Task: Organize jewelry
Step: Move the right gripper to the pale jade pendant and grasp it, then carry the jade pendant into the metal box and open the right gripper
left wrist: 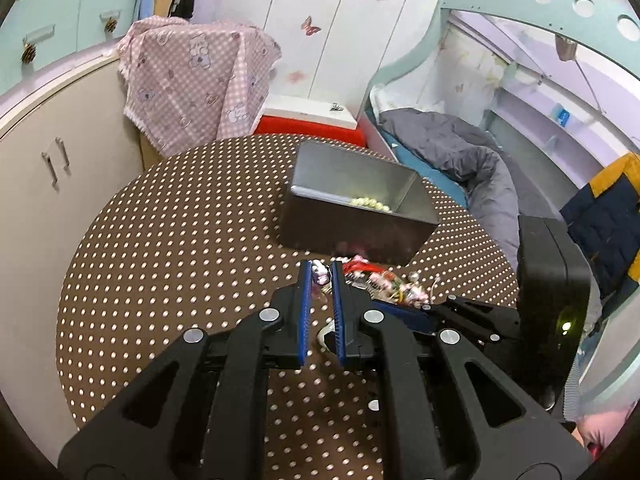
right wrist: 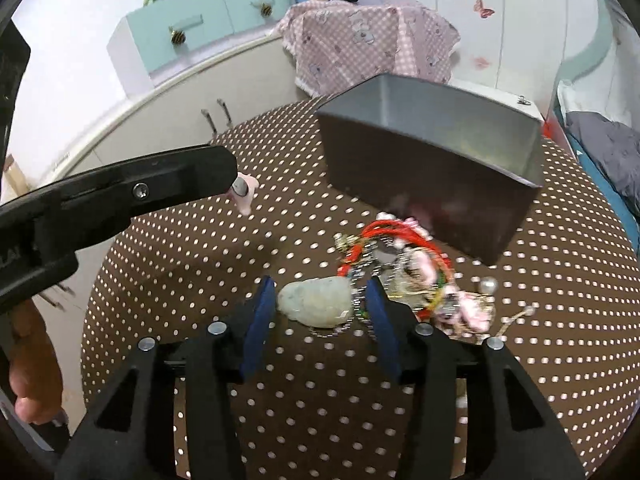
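Note:
A grey metal box (left wrist: 352, 204) stands on the round brown dotted table (left wrist: 180, 240) with a pale bead bracelet (left wrist: 370, 203) inside. It also shows in the right wrist view (right wrist: 428, 176). My left gripper (left wrist: 320, 276) is shut on a small pink and white jewelry piece (left wrist: 319, 273), held above the table; that piece shows at its tip in the right wrist view (right wrist: 243, 194). A tangle of red cord bracelets and beads (right wrist: 400, 260) lies before the box. My right gripper (right wrist: 320, 300) is open around a pale green stone pendant (right wrist: 316, 300) on the table.
A cream cabinet (left wrist: 60, 168) and a chair draped with pink checked cloth (left wrist: 192, 80) stand behind the table. A bed with grey bedding (left wrist: 460, 152) is to the right. A red and white box (left wrist: 308, 120) sits behind the table.

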A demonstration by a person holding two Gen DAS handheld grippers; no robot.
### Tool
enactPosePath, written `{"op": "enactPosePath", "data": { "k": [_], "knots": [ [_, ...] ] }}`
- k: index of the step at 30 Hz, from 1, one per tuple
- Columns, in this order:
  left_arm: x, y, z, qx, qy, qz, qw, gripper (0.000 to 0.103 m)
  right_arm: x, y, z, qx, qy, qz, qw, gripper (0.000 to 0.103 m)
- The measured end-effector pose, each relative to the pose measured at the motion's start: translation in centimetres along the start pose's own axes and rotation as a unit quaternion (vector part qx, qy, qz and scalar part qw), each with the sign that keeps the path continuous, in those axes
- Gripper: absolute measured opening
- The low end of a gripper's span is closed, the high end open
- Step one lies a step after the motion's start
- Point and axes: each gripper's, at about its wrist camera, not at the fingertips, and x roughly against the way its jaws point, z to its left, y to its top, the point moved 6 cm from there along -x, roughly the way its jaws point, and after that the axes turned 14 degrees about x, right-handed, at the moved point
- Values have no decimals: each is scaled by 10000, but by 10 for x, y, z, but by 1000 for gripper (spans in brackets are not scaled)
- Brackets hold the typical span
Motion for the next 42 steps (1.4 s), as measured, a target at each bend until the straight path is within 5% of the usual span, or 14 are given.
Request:
{"op": "enactPosePath", "data": {
  "k": [9,12,22,30,42],
  "knots": [
    [2,-2,6,11,7,37,10000,10,-14,-2,11,547,-651,207,9962,51],
    [-2,0,5,16,-29,101,9999,10,-12,-2,8,526,-661,158,9963,42],
    [-5,28,-12,124,-309,-116,9994,10,33,1,-12,57,-434,-427,9981,40],
    [-26,58,-28,312,-705,-80,9970,10,68,23,-65,-530,-579,-1050,9914,40],
    [-77,55,-27,210,-398,79,9990,10,45,41,-101,-529,-1079,-1021,9875,40]
  ]
}}
